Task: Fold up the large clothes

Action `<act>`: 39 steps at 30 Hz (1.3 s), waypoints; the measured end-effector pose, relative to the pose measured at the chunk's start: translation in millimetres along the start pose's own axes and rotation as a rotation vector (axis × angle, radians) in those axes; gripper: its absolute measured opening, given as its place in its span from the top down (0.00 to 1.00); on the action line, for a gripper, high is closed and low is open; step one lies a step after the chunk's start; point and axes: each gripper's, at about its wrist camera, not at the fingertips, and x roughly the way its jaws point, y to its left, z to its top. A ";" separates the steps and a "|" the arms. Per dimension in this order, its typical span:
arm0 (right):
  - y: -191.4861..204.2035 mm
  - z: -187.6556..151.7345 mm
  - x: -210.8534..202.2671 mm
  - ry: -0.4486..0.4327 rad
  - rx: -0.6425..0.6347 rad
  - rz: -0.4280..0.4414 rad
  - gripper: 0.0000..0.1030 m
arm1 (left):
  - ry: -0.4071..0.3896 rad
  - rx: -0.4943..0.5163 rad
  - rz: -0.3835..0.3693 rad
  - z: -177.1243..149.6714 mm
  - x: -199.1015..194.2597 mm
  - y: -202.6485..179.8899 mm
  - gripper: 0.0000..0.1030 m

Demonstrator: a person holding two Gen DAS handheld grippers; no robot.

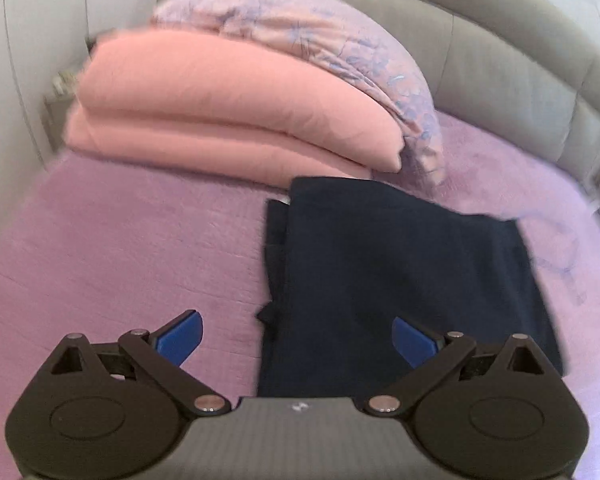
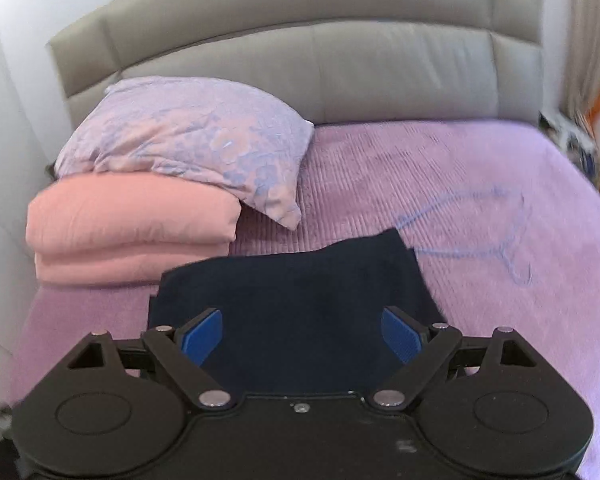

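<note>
A dark navy garment lies folded into a flat rectangle on the purple bedspread. It also shows in the right wrist view. My left gripper is open and empty, above the garment's near left edge; its blue pads stand wide apart. My right gripper is open and empty above the garment's near part, with its blue pads wide apart.
A folded pink quilt lies at the back left, just behind the garment, with a floral pillow on it. A grey padded headboard runs along the back. A white wall is on the left. Bedspread stretches to the right.
</note>
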 end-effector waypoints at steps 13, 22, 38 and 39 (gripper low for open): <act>-20.9 -7.8 153.2 0.043 -0.083 0.151 0.01 | 0.093 0.022 -0.070 50.1 109.3 51.6 0.01; -18.3 1.5 314.9 0.059 -0.169 0.133 0.01 | 0.182 -0.085 -0.180 41.3 233.5 75.2 0.00; -39.4 -87.7 263.3 0.002 -0.345 0.159 0.00 | 0.114 0.022 -0.143 -16.1 202.9 24.1 0.61; -40.3 -91.3 260.0 0.000 -0.351 0.159 0.00 | 0.114 -0.009 -0.130 -13.6 200.6 25.3 0.66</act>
